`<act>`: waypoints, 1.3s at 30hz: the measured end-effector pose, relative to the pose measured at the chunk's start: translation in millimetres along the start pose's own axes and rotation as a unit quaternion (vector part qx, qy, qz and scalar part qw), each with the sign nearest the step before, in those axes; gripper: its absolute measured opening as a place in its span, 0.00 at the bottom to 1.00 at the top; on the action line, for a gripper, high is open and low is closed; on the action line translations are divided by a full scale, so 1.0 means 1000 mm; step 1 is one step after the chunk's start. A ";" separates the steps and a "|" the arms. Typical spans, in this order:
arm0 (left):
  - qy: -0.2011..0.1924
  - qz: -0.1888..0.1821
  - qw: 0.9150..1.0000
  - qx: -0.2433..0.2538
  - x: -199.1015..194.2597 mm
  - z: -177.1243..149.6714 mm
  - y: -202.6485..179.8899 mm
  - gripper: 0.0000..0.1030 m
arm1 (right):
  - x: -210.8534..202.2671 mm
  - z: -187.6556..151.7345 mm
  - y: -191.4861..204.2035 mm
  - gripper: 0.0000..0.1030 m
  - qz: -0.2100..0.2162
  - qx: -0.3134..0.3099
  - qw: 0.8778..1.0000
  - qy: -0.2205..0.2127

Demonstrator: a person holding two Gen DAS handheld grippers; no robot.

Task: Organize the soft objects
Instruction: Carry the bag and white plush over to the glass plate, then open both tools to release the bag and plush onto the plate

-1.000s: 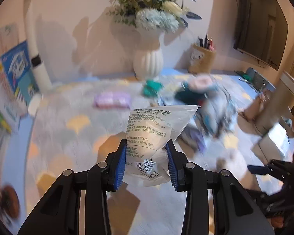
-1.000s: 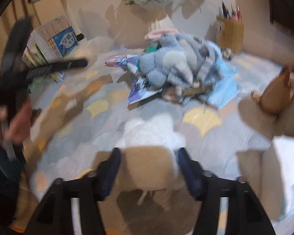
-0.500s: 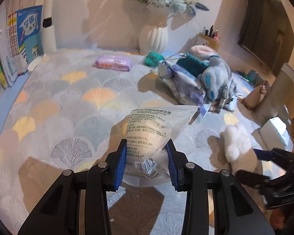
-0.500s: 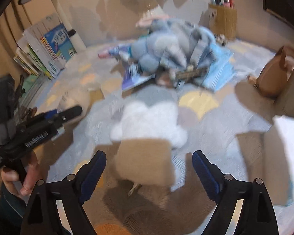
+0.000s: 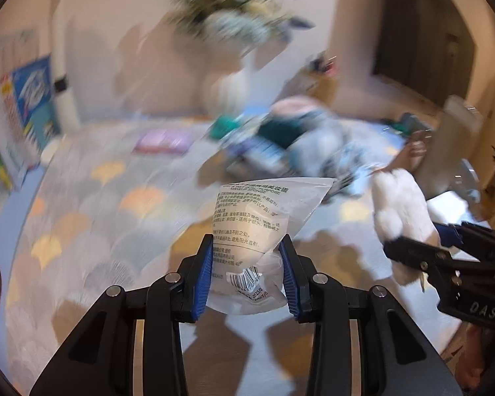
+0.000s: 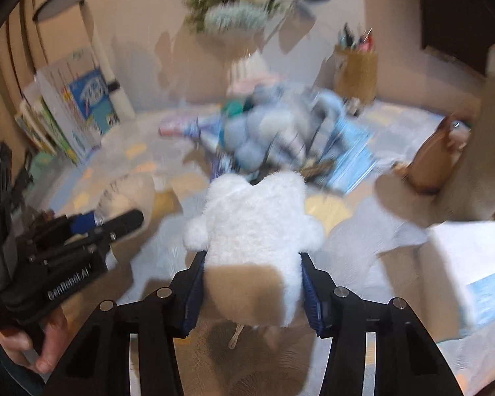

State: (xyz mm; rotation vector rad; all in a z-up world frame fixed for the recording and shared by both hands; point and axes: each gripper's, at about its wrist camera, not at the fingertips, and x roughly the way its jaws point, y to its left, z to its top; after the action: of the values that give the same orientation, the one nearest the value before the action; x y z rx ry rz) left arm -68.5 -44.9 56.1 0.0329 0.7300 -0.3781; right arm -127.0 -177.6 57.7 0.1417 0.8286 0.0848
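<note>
Blurred beyond both tongs, the heap of soft toys (image 6: pixel 274 135) is hard to make out. Left tongs (image 5: pixel 247 275) grip a clear plastic packet (image 5: pixel 257 241) printed "PURPOSE SPONGE". Right tongs (image 6: pixel 250 297), jaws closing, squeeze a white plush toy (image 6: pixel 254 231); "DAS" shows on their body.

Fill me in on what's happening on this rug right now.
A person is tidying soft things with a hand-held gripper in each hand. The left hand-held gripper is clamped on a clear plastic packet with printed text. The right hand-held gripper is closing on a fluffy white plush toy, which sits between its blue pads. Beyond them, a heap of blue plush and cloth lies on the patterned rug, near a vase of flowers. Both views are blurred.
</note>
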 end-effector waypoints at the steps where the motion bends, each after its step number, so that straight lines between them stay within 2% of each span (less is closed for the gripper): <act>1: -0.003 -0.007 1.000 0.008 -0.003 0.005 -0.010 0.34 | -0.010 0.003 -0.004 0.49 -0.004 0.002 1.000 -0.012; 6: -0.003 -0.057 0.998 0.039 -0.007 0.029 -0.060 0.34 | -0.050 0.014 -0.033 0.49 -0.038 0.028 0.998 -0.039; 10: 0.005 -0.101 0.992 0.069 -0.004 0.044 -0.108 0.34 | -0.083 0.009 -0.081 0.49 -0.043 0.082 0.995 -0.040; 13: 0.007 -0.135 0.986 0.097 -0.001 0.051 -0.148 0.34 | -0.112 -0.001 -0.132 0.49 -0.046 0.137 0.988 -0.052; 18: 0.012 -0.176 0.973 0.148 0.002 0.058 -0.212 0.34 | -0.147 -0.012 -0.199 0.49 -0.091 0.193 0.974 -0.076; 24: 0.010 -0.220 0.956 0.191 0.003 0.070 -0.283 0.34 | -0.176 -0.012 -0.258 0.49 -0.139 0.229 0.959 -0.093; 26: 0.009 -0.223 0.955 0.198 0.007 0.076 -0.308 0.34 | -0.183 -0.006 -0.276 0.49 -0.151 0.239 0.955 -0.095; 30: 0.010 -0.217 0.956 0.197 0.024 0.091 -0.346 0.34 | -0.190 0.002 -0.316 0.50 -0.154 0.280 0.943 -0.094; 33: 0.017 -0.201 0.962 0.186 0.045 0.100 -0.371 0.38 | -0.184 0.014 -0.342 0.54 -0.171 0.302 0.934 -0.081; 34: 0.017 -0.195 0.963 0.183 0.051 0.102 -0.375 0.43 | -0.182 0.017 -0.351 0.62 -0.173 0.311 0.931 -0.075; 36: 0.024 -0.187 0.965 0.181 0.064 0.103 -0.382 0.65 | -0.177 0.019 -0.369 0.64 -0.160 0.332 0.927 -0.068; 39: 0.040 -0.203 0.963 0.174 0.067 0.096 -0.384 0.65 | -0.177 0.013 -0.389 0.64 -0.141 0.355 0.923 -0.052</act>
State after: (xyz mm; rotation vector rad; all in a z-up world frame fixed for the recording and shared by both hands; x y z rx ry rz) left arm -94.2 -439.6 122.8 0.2343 0.7430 -0.9005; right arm -229.3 -586.2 133.6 0.7024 0.7340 -0.5012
